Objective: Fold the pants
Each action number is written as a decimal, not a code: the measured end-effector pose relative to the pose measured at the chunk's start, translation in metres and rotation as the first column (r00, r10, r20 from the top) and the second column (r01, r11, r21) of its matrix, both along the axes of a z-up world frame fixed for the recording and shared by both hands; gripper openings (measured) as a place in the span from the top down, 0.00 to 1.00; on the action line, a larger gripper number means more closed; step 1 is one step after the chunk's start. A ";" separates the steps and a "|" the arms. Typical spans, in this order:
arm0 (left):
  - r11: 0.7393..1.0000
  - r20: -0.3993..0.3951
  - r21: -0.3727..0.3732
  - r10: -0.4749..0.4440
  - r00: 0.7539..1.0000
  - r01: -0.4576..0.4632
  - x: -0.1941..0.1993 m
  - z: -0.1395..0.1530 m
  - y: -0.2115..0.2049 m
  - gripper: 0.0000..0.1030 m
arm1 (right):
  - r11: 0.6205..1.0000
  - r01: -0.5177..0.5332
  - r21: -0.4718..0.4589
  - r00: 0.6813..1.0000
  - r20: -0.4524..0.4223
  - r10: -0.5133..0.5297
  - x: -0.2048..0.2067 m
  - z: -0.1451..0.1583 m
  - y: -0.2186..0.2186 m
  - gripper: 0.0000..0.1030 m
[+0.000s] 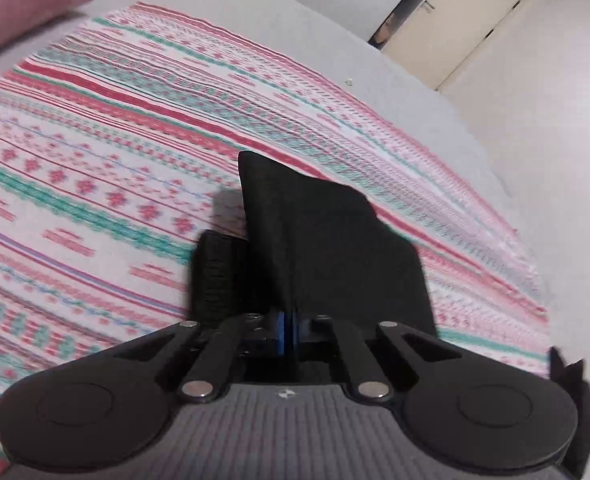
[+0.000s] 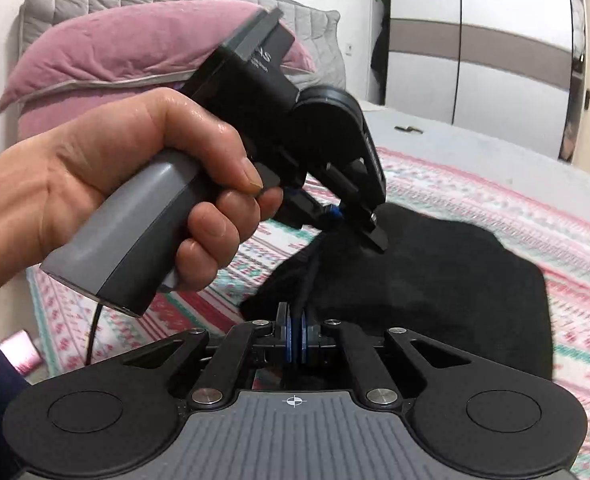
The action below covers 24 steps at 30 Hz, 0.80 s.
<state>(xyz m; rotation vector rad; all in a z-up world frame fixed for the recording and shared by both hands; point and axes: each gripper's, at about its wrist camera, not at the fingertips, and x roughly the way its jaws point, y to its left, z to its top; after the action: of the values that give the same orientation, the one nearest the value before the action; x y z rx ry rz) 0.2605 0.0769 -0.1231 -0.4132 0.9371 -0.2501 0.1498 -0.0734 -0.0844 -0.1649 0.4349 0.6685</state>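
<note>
Patterned pink-and-teal blanket (image 2: 495, 208) covers the bed; on it the black pants (image 2: 435, 272) lie bunched, one edge lifted. Both the left gripper (image 2: 335, 216) and right gripper (image 2: 295, 336) have fingers clamped on that fabric. Carry both corners across level, keeping the edge taut.

Black hand-held gripper (image 2: 295, 338), blue pads, grey ribbed housing.

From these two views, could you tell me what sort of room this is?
Most likely a bedroom: a bed with a patterned blanket, a pink pillow at its head, and a wardrobe beyond.
</note>
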 end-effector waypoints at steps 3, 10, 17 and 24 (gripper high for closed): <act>1.000 -0.010 0.017 0.019 1.000 -0.019 -0.001 -0.004 0.012 0.73 | 0.998 -0.062 0.020 0.997 -0.051 0.063 0.001 0.004 0.002 0.83; 0.999 -0.018 0.030 0.030 0.999 -0.030 -0.004 -0.012 0.020 0.64 | 0.986 -0.159 0.057 0.976 -0.139 0.166 -0.002 0.014 -0.011 0.54; 0.998 -0.012 0.012 0.069 0.998 -0.069 -0.008 -0.004 0.034 0.43 | 0.989 -0.002 0.146 0.963 -0.265 0.041 0.033 0.023 -0.056 0.54; 0.994 -0.012 0.109 0.028 1.000 -0.027 -0.006 -0.018 0.011 0.42 | 0.913 0.279 0.299 0.903 -0.405 -0.143 0.088 0.017 -0.136 0.52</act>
<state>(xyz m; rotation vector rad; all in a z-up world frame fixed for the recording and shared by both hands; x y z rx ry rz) 0.2544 0.0878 -0.1412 -0.3274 0.9531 -0.1701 0.2374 -0.2092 -0.0670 0.3563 0.6832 0.5475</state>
